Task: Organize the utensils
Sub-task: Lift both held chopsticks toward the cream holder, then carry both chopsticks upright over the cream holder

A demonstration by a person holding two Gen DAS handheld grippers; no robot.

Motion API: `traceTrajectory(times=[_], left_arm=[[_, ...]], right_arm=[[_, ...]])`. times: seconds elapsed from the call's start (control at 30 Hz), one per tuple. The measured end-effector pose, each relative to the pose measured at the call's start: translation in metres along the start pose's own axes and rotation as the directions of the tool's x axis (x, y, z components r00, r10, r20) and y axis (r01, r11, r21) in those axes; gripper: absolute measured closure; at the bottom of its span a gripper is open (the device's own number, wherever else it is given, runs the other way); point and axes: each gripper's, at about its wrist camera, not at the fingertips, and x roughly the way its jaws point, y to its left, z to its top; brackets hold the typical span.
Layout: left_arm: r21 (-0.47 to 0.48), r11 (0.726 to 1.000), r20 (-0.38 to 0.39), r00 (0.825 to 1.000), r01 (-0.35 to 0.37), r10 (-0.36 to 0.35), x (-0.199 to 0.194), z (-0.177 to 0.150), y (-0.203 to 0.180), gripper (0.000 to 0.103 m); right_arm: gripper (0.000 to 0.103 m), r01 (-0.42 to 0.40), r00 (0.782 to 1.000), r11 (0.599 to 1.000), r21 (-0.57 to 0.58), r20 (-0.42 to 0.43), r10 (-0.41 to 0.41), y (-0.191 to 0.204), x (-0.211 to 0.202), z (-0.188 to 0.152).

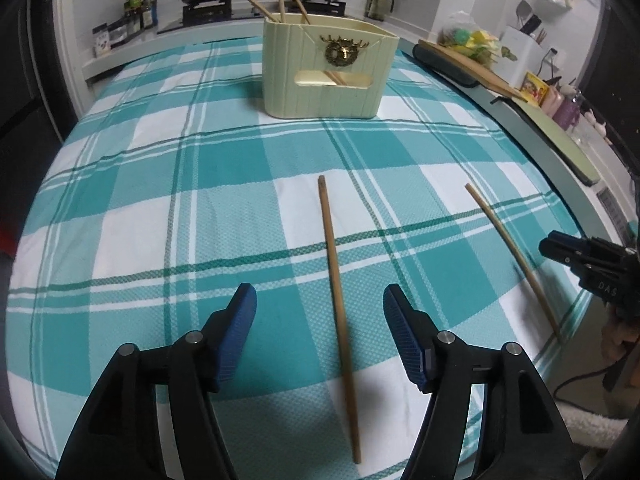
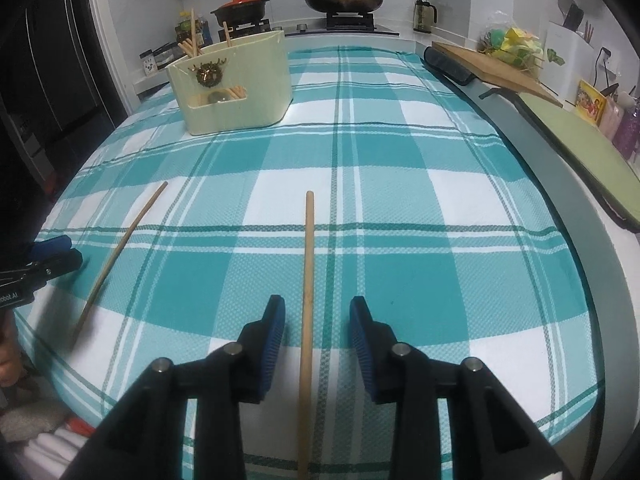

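Two wooden chopsticks lie apart on the teal checked cloth (image 1: 200,200). One chopstick (image 1: 340,280) runs lengthwise between the blue pads of my left gripper (image 1: 320,296), which is open and not touching it. The other chopstick (image 2: 307,272) lies between the fingers of my right gripper (image 2: 316,304), also open, with gaps on both sides. Each gripper shows in the other's view: the right gripper (image 1: 560,250) beside its chopstick (image 1: 516,256), the left gripper (image 2: 60,254) by its chopstick (image 2: 120,252). A cream utensil holder (image 1: 328,76) (image 2: 236,84) at the far side holds several chopsticks.
A wooden cutting board (image 2: 492,66) and a green mat (image 2: 580,140) lie along the right counter. Two pans (image 2: 344,0) sit on the stove behind, with bottles (image 1: 138,12) at the back left. The cloth's near edge drops off just below the grippers.
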Motion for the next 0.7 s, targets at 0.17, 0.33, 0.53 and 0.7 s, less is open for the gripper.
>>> traceTrajectory(times=[0.17, 0.33, 0.53, 0.7], left_arm=[[-0.029, 0.999, -0.020, 1.000, 0.023, -0.023, 0.013, 0.005, 0.004, 0.035], [-0.034, 0.999, -0.039, 0.999, 0.027, -0.028, 0.023, 0.008, 0.001, 0.035], [-0.025, 1.000, -0.053, 0.999, -0.001, 0.000, 0.040, 0.014, -0.001, 0.035], [-0.024, 1.000, -0.069, 0.998, -0.015, 0.013, 0.053, 0.018, 0.001, 0.035]], right_arm=[[0.069, -0.008, 1.000, 1.000, -0.008, 0.007, 0.008, 0.001, 0.004, 0.012], [0.069, -0.018, 1.000, 1.000, -0.024, -0.017, 0.018, 0.006, 0.016, 0.012], [0.069, -0.011, 0.999, 0.999, -0.037, -0.038, 0.010, 0.007, 0.030, 0.012], [0.069, -0.014, 0.999, 0.999, -0.040, -0.044, 0.012, 0.008, 0.040, 0.016]])
